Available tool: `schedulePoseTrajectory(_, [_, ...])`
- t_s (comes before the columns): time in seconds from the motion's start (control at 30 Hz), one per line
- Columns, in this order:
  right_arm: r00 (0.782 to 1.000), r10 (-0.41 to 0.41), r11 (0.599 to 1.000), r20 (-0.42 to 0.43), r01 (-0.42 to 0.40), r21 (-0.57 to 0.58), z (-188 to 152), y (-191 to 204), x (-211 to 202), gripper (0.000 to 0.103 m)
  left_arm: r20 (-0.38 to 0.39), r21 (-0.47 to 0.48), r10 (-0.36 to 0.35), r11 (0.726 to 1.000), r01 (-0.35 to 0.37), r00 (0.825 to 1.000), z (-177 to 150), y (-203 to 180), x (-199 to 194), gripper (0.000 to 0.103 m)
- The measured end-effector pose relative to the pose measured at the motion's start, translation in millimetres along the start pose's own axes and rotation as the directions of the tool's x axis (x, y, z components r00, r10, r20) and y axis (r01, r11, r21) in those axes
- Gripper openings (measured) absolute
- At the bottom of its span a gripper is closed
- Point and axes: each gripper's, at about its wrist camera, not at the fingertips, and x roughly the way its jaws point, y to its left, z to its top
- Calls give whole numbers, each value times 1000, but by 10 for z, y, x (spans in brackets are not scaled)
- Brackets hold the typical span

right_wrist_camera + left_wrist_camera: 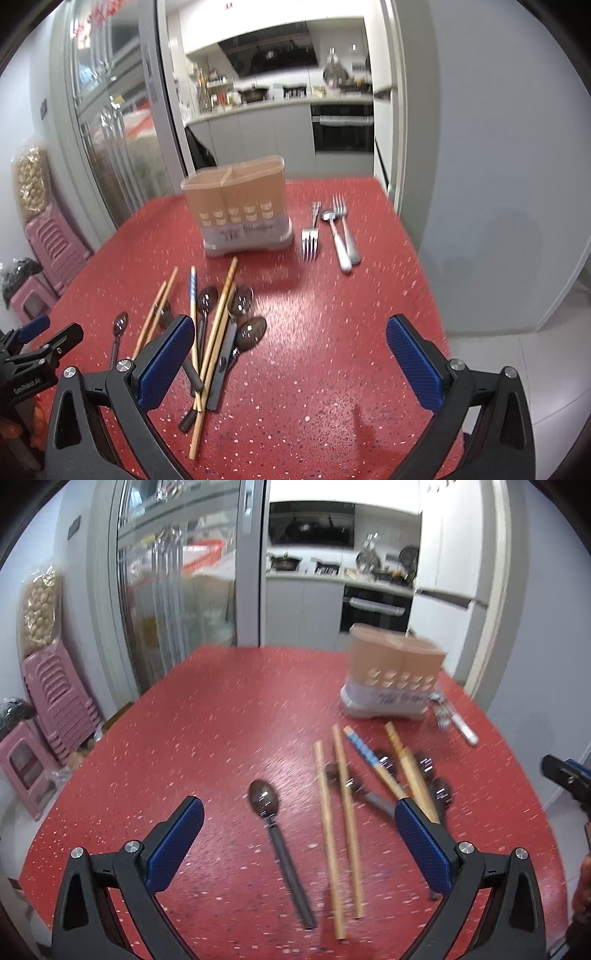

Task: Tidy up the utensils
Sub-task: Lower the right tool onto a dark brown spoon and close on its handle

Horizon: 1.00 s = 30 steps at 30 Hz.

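**Both claws released over loose utensils**

Dark spoon (263,799) lies alone mid-table (192,716), left of the chopsticks (341,819); light, stiff, likely slippery, best pinched on its thin handle. Holder (238,206) stands near the far edge, 2 forks (310,236) beside it. Left gripper (299,845) hovers spread above the spoon handle, empty. Right gripper (291,360) spread, empty, over bare table.
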Motion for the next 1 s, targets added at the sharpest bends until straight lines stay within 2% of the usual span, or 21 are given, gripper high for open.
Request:
schedulePoseTrajectory(0.23, [991, 42, 999, -130, -45, -17, -18, 32, 331, 103, -157, -15, 71, 997, -74, 985, -60, 166, 416, 103])
schedulePoseTrajectory(0.37, [975, 113, 990, -190, -127, -63, 15, 215, 497, 103, -228, -91, 31, 994, -53, 973, -119, 289, 615, 103])
schedulePoseTrajectory(0.5, [948, 191, 960, -254, -234, -151, 80, 522, 672, 101, -281, -95, 53, 992, -82, 958, -144, 301, 767, 103])
schedulePoseTrajectory(0.6, [923, 226, 924, -311, -304, -231, 114, 779, 792, 88, -304, -94, 53, 992, -85, 951, -145, 292, 846, 103])
schedulePoseTrajectory(0.63, [916, 233, 911, -328, -323, -255, 116, 852, 839, 79, -310, -90, 59, 992, -91, 949, -145, 280, 878, 103])
schedulePoseTrajectory(0.73, [878, 246, 866, -411, -390, -314, 104, 1094, 990, 60, -348, -93, 59, 991, -97, 936, -133, 298, 968, 100])
schedulePoseTrajectory(0.8, [853, 241, 834, -462, -426, -352, 77, 1234, 1093, 52, -356, -102, 60, 990, -103, 933, -125, 310, 1035, 100])
schedulePoseTrajectory(0.93, [812, 209, 789, -545, -469, -396, 15, 1438, 1288, 40, -362, -95, 65, 990, -106, 930, -108, 321, 1082, 100])
schedulePoseTrajectory(1.0, [795, 189, 775, -576, -481, -410, -10, 1522, 1409, 38, -368, -89, 69, 990, -109, 927, -97, 319, 1099, 100])
